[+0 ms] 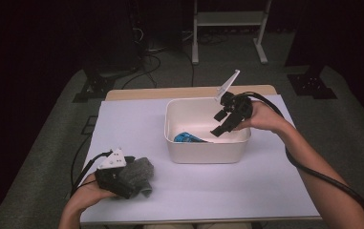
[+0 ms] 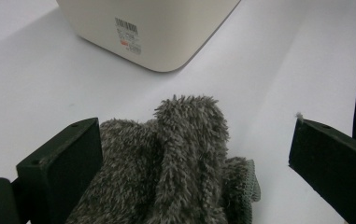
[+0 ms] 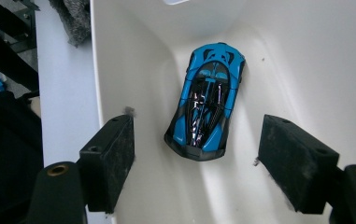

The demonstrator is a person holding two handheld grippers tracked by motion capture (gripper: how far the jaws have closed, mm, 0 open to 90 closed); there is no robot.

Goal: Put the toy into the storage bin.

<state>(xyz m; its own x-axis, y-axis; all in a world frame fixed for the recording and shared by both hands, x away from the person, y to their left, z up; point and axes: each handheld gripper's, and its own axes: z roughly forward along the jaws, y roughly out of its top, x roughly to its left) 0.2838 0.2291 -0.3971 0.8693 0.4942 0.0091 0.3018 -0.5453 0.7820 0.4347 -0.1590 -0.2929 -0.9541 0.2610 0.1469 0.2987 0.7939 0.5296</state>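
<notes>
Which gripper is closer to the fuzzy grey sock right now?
Left. The left gripper has its open jaws around the grey sock; the right gripper is over the white bin.

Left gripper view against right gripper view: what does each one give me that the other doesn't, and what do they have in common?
Left gripper view: the left gripper has its jaws open on either side of a fuzzy grey cloth on the white table cover, and a barcode label on the bin's outer wall.

Right gripper view: the right gripper, jaws open, over the inside of the bin, where a blue toy car lies on the floor.

Both: the cream bin, the cloth and the table cover.
</notes>
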